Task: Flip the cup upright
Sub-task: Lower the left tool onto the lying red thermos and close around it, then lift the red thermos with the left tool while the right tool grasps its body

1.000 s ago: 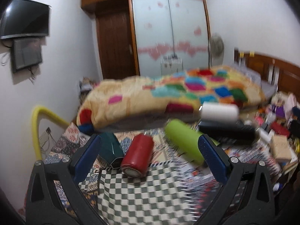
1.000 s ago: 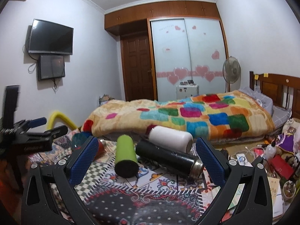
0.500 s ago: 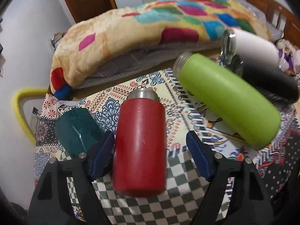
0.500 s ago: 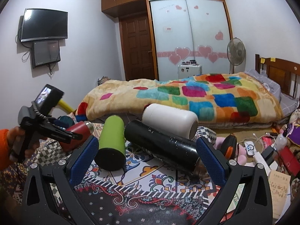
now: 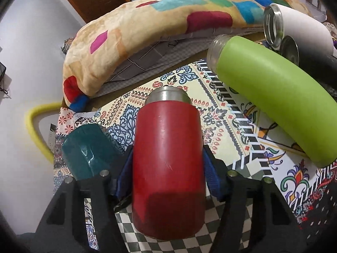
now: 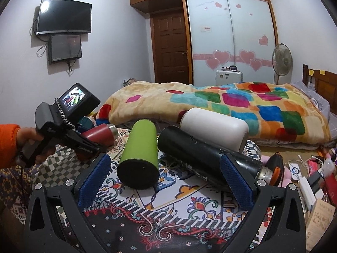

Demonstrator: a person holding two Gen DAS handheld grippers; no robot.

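Note:
A red cup (image 5: 168, 164) with a steel neck lies on its side on the patterned cloth. My left gripper (image 5: 167, 168) is shut on it, blue pads pressed against both sides of its body. In the right wrist view the red cup (image 6: 99, 136) shows at the left, held in the left gripper (image 6: 88, 145). My right gripper (image 6: 166, 179) is open and empty, low over the cloth, in front of a green cup (image 6: 140, 156) and a black cup (image 6: 200, 154), both lying on their sides.
A teal cup (image 5: 88, 149) lies left of the red one. The green cup (image 5: 271, 109), a white cup (image 5: 301, 27) and the black cup (image 5: 311, 63) lie at the right. A bed with a colourful blanket (image 6: 221, 103) is behind. Clutter (image 6: 305, 179) fills the right floor.
My left gripper has moved forward around the red cup and closed on it. My right gripper has crept slightly closer to the green and black cups and stays open.

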